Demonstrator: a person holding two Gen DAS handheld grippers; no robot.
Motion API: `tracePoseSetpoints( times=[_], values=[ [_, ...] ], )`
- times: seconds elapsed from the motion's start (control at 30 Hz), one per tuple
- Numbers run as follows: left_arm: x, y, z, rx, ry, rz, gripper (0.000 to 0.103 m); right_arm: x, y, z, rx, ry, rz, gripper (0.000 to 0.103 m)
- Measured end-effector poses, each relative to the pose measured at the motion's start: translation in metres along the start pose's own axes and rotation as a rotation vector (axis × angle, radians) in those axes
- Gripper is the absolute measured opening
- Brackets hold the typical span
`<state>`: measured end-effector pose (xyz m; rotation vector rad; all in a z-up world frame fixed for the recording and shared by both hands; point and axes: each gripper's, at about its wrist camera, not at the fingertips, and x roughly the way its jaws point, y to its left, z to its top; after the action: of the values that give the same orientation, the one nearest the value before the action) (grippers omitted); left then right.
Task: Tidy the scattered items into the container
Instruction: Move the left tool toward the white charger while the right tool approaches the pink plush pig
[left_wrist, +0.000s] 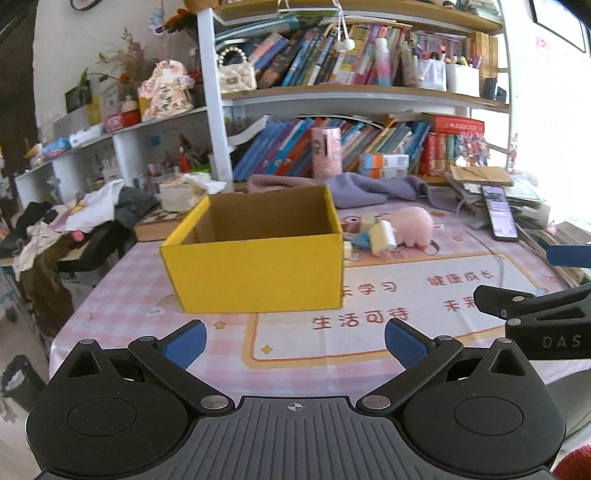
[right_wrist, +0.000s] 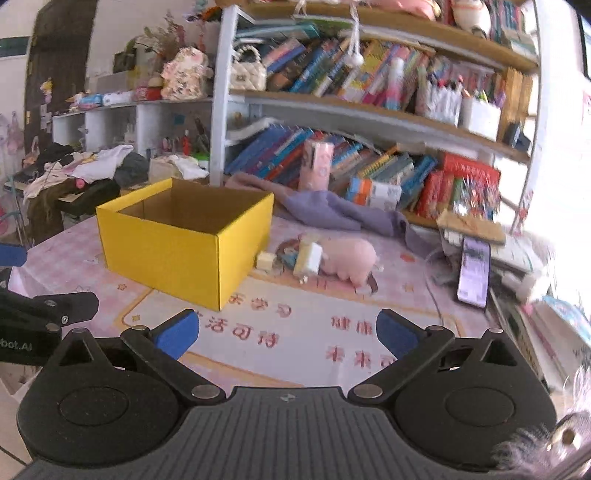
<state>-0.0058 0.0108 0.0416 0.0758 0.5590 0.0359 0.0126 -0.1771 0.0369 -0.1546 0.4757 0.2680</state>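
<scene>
An open yellow cardboard box stands near the middle of the pink checked tabletop. Just beside its right side lie a pink plush toy, a cream block and other small bits. Toward the near edge, the left gripper and right gripper hover with jaws spread wide, nothing between them.

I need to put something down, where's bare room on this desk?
Free: the printed mat between both open grippers and the yellow box. Crowded: right of the box, where the pink plush and small items cluster, and the phone beside stacked papers.
</scene>
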Motion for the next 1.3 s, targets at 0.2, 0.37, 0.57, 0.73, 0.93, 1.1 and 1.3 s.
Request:
tracePoseSetpoints(
  times=[0.2, 0.37, 0.57, 0.73, 0.93, 1.1, 1.3],
  values=[
    [0.001, -0.004, -0.003, 0.013, 0.015, -0.025, 0.103, 0.000, -0.006, -0.003, 0.046, 0.065, -0.012, 0.103],
    [0.010, -0.013, -0.006, 0.059, 0.055, -0.004, 0.103, 0.001, -0.006, -0.008, 0.034, 0.091, -0.010, 0.103],
    [0.019, -0.022, -0.007, 0.089, 0.087, -0.050, 0.103, 0.003, -0.016, -0.013, 0.046, 0.128, -0.044, 0.103],
    [0.024, -0.033, -0.007, 0.111, 0.094, -0.093, 0.103, 0.003, -0.029, -0.019, 0.076, 0.155, -0.084, 0.103],
    [0.029, -0.042, -0.004, 0.120, 0.101, -0.146, 0.103, 0.002, -0.040, -0.022, 0.095, 0.167, -0.115, 0.103],
    [0.034, -0.054, 0.000, 0.133, 0.101, -0.202, 0.103, 0.002, -0.047, -0.024, 0.098, 0.186, -0.140, 0.103],
    [0.042, -0.072, 0.005, 0.165, 0.096, -0.259, 0.103, 0.002, -0.063, -0.027, 0.115, 0.200, -0.191, 0.103]
  ],
)
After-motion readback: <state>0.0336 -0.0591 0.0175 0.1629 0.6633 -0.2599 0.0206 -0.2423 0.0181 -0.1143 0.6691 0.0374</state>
